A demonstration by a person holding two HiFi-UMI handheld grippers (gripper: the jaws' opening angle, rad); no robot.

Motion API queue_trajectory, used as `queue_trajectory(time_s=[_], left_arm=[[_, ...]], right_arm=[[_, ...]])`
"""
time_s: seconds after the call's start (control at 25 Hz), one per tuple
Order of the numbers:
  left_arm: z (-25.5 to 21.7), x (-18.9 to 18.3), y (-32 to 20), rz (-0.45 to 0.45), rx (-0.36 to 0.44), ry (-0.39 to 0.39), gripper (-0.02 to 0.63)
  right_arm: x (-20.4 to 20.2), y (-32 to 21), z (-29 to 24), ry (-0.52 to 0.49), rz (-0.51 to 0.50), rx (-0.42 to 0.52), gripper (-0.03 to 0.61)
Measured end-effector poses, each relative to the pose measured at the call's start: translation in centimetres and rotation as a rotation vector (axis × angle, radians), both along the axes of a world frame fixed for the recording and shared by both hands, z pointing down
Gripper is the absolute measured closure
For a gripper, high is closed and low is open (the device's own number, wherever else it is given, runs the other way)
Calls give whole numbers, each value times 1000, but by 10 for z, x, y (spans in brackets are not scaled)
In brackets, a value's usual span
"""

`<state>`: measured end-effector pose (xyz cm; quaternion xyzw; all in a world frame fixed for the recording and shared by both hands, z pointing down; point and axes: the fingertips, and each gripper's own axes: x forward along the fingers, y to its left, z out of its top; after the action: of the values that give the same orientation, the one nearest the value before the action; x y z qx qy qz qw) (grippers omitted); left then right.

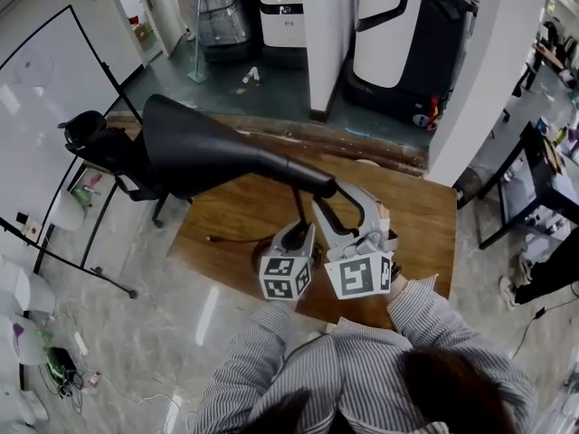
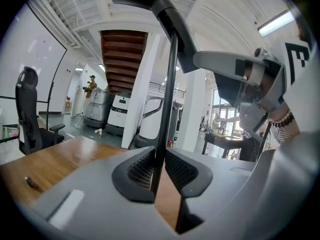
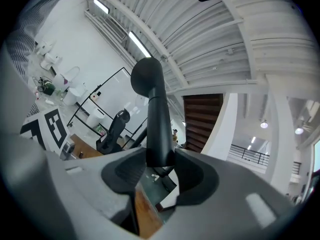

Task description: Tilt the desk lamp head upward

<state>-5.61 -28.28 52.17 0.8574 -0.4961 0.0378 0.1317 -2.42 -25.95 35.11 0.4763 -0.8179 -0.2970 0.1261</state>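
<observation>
Standing near the middle of the table (image 1: 416,224), the lamp (image 1: 271,163) is gripped at two places. Its thin upright stem (image 2: 167,99) is pinched by the left gripper (image 2: 159,170), whose jaws are drawn nearly together so that both ribbed pads press on the rod. This grip is judged to be a brace: the stem is kept from tipping or sliding while force is put on the joint above.

The thicker neck (image 3: 157,129) behind the head (image 1: 194,147) is clamped by the right gripper (image 3: 160,165). Its jaws are set wider than the left pair because the neck is stouter, and both pads are seen to bear on the black tube. A hold close to the joint is probably chosen because the flared head is too broad to be spanned by the jaws.

In the head view the head is seen to reach from the joint toward 10 o'clock, out past the table edge and toward a chair (image 1: 95,138) at 9 o'clock. The left gripper is placed at 6 o'clock of the joint and the right gripper at 4 o'clock, so the two are kept just beside each other without crossing.

How far the tilt has gone cannot be judged. If the neck is to be swung upward, a firm hold on the stem will be needed, since much leverage is given by the long head over so slender a support.
</observation>
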Motion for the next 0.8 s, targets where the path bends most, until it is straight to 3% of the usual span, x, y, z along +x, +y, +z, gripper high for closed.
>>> queue_trajectory(time_s=[0.44, 0.8], left_arm=[[0, 1, -1, -8, 1, -6, 554], [0, 0, 1, 4, -2, -12, 554]], right_arm=[[-4, -1, 4, -148, -22, -51, 405], [-5, 2, 5, -181, -25, -32, 405]])
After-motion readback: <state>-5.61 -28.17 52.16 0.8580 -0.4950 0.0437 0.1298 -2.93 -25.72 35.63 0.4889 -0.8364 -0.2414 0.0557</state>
